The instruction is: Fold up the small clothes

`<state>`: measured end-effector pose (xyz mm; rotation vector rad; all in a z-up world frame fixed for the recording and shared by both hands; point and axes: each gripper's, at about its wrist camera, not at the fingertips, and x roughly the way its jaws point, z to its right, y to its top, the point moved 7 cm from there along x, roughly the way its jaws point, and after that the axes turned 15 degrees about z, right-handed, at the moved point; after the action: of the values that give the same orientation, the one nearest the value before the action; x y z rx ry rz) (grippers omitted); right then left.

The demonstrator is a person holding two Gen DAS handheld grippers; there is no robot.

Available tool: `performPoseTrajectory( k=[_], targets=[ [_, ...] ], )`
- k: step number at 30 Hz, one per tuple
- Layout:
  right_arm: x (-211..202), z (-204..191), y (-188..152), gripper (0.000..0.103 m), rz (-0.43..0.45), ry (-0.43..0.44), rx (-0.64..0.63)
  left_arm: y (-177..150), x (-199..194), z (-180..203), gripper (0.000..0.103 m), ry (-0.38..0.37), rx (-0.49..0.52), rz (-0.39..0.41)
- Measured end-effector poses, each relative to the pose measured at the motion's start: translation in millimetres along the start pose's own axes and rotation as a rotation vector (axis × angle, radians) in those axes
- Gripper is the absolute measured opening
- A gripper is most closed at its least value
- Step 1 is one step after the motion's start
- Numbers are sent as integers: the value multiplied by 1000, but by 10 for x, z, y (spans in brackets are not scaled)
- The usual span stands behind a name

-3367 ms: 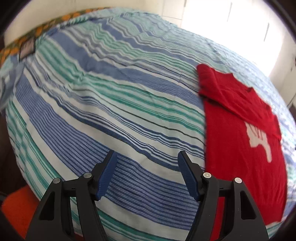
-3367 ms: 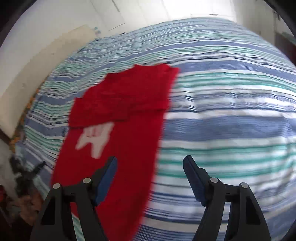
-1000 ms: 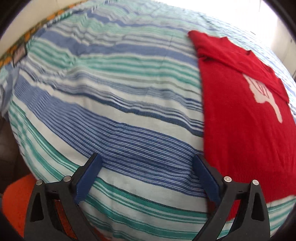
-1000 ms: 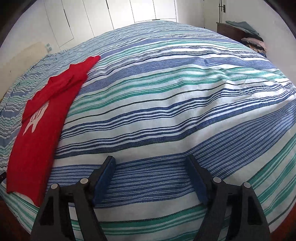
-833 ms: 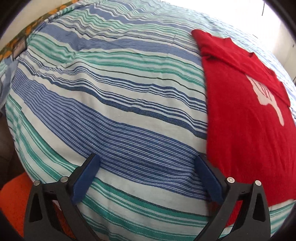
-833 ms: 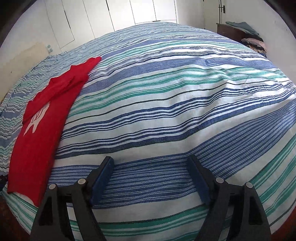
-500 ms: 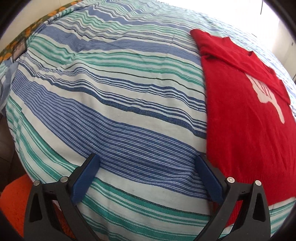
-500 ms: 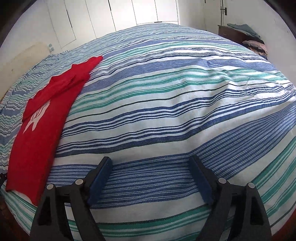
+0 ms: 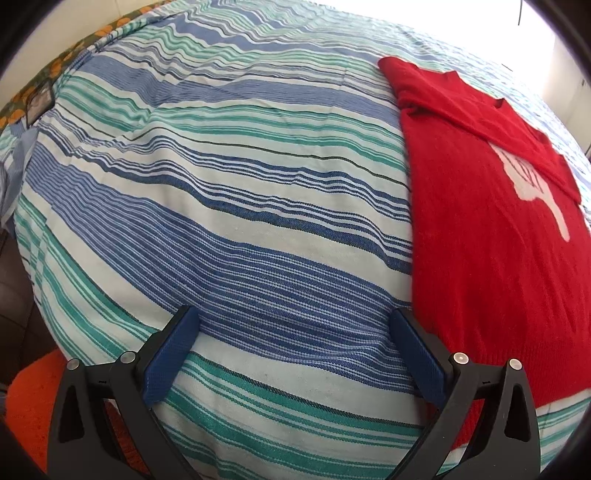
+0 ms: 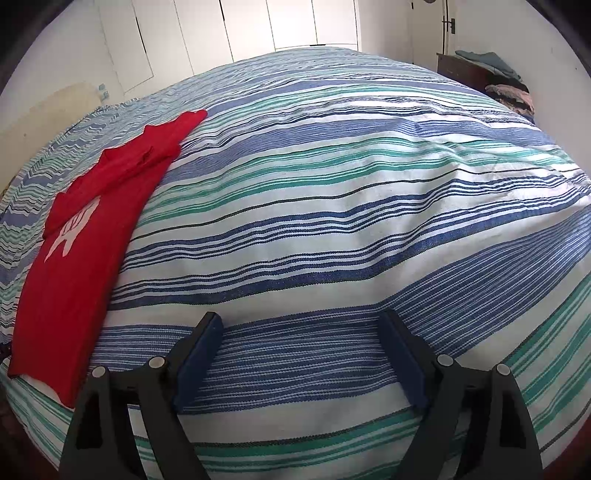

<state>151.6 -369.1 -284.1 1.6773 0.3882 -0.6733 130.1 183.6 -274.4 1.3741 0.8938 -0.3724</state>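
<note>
Left wrist view: my left gripper (image 9: 293,349) is spread wide and holds nothing, over striped bedspread (image 9: 229,206) at the bed's near edge.
Right wrist view: my right gripper (image 10: 301,356) gapes just as wide, gripping nothing, also above the near edge.
Red shirt (image 9: 476,236): lies flat on the bed, sleeve folded across the chest, white print (image 10: 72,230) showing; its hem reaches the near edge.
Shirt edges: its long side runs just beside my left gripper's right finger (image 9: 415,356).
Open room: broad bare bedspread between the shirt (image 10: 85,243) and the bed's right edge.
Beyond the bed: white cupboard doors (image 10: 288,26), a dark stand with piled clothes (image 10: 506,96).
</note>
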Motion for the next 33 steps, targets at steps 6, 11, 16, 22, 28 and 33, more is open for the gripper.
performPoseTrajectory(
  k=[6, 11, 16, 22, 28, 33],
  targets=[
    [-292, -63, 285, 83, -31, 107, 89, 113, -551, 81, 101, -246, -110, 14],
    [-591, -837, 256, 83, -162, 471, 32, -72, -501, 517, 92, -323, 20, -71],
    [-396, -1231, -135, 70, -323, 548, 37, -126, -338, 599, 65, -282, 47, -114],
    [-174, -1341, -232, 5, -388, 565, 67, -66, -361, 625, 2, -387, -11, -194],
    [-318, -1328, 322, 5, -263, 630, 141, 720, -394, 704, 2, -531, -191, -140],
    [215, -1518, 1091, 5, -153, 623, 157, 1701, 188, 1082, 2, -519, -211, -55]
  ],
)
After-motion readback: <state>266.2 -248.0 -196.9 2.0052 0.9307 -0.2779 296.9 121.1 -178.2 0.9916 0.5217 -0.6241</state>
